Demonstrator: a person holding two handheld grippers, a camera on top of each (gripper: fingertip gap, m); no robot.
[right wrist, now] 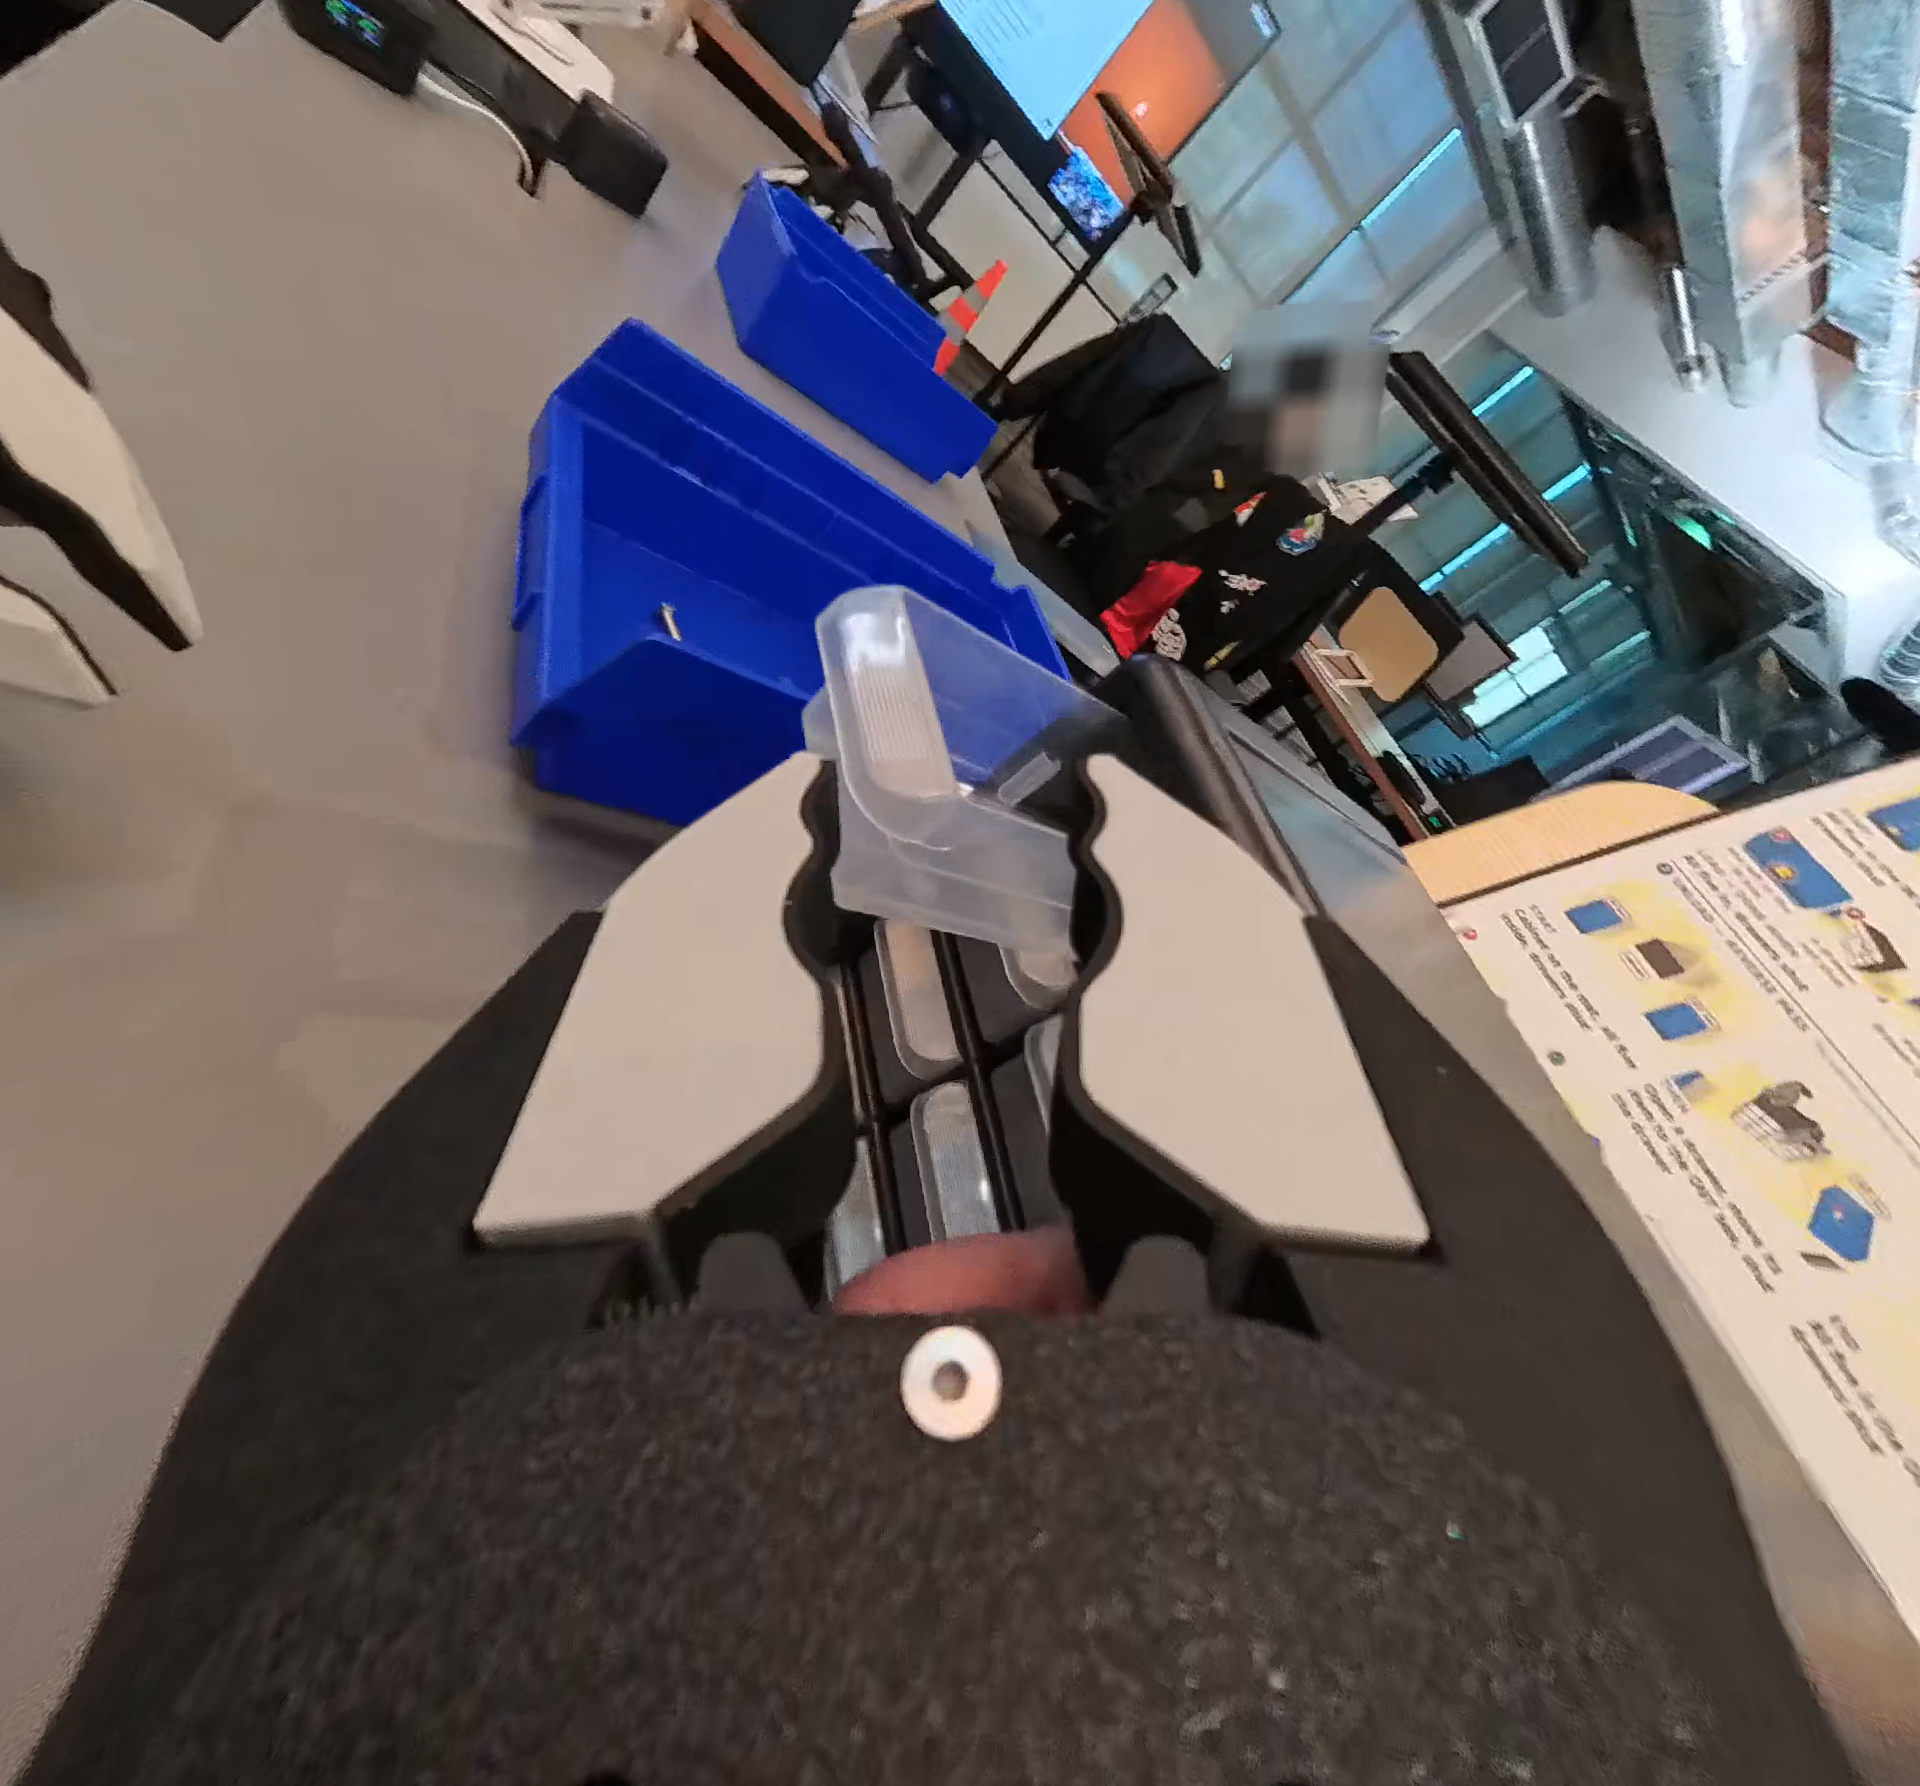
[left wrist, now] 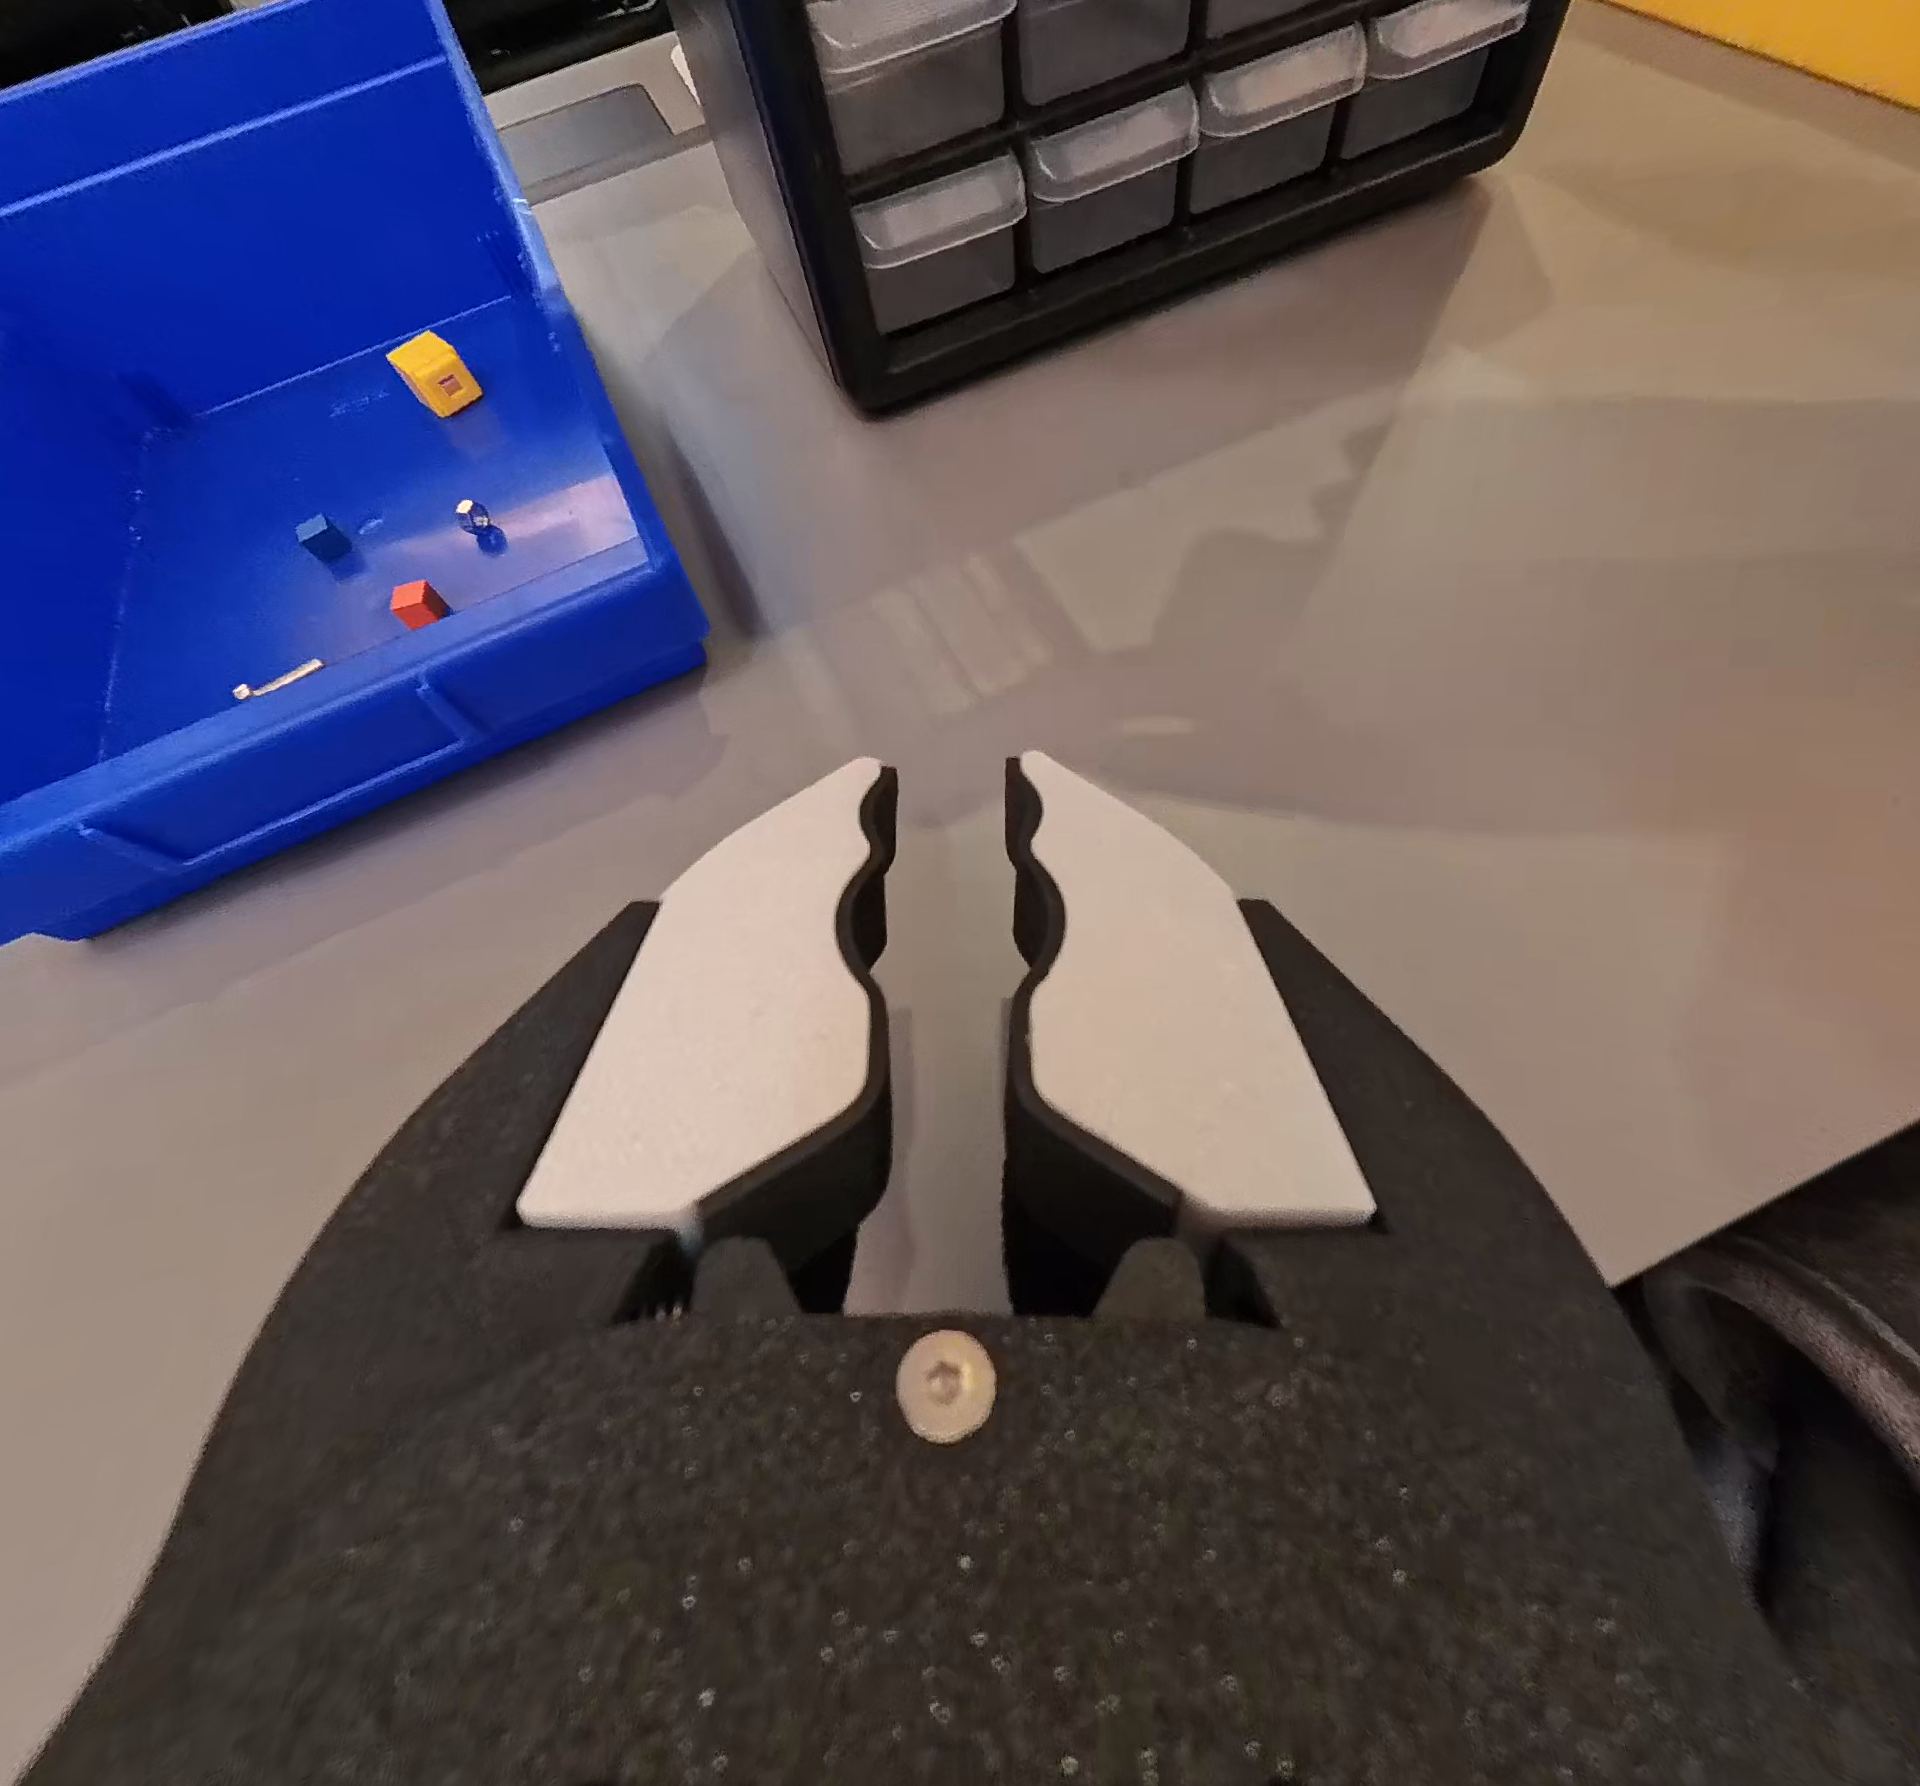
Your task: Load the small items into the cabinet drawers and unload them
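Item, in hand: my right gripper clamps a clear plastic drawer above the black cabinet, tilted (presumably for emptying), while my left gripper, jaws narrowly parted and empty, waits beside the blue plastic bin holding the small items.

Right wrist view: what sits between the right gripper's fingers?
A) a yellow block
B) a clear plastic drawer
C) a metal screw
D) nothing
B: the right gripper is closed on a clear plastic drawer, held tilted above the cabinet.
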